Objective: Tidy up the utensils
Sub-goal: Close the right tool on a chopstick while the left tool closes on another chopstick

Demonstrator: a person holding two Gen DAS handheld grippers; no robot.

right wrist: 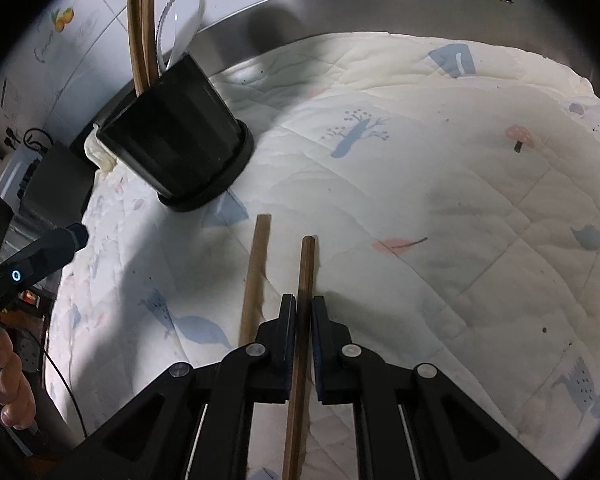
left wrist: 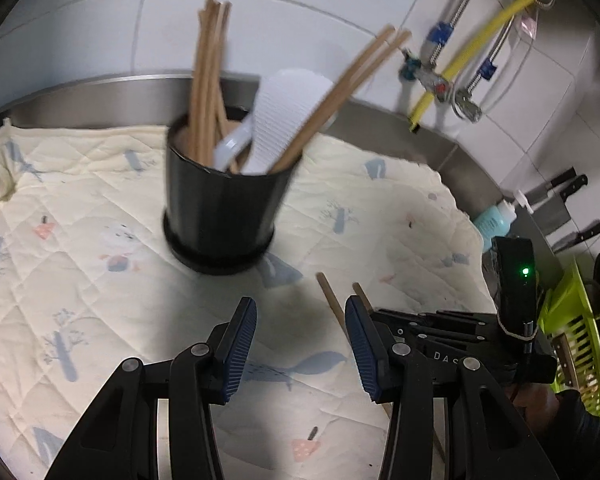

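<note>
A black utensil cup (left wrist: 220, 208) stands on a quilted cloth (left wrist: 80, 240) and holds several wooden chopsticks (left wrist: 208, 80) and a white rice paddle (left wrist: 284, 112). My left gripper (left wrist: 302, 344) is open and empty in front of the cup. In the right wrist view the cup (right wrist: 172, 136) is at the upper left. My right gripper (right wrist: 303, 320) is shut on one wooden chopstick (right wrist: 305, 272). A second chopstick (right wrist: 256, 268) lies on the cloth just left of it. Both chopsticks' ends (left wrist: 330, 300) show by the left gripper's right finger.
The cloth (right wrist: 440, 184) lies in a steel tray with a raised rim (right wrist: 380, 4). White tiled wall behind. A yellow hose (left wrist: 480, 44), a blue soap bottle (left wrist: 494, 220), knives (left wrist: 560, 192) and a green basket (left wrist: 572, 340) are at the right.
</note>
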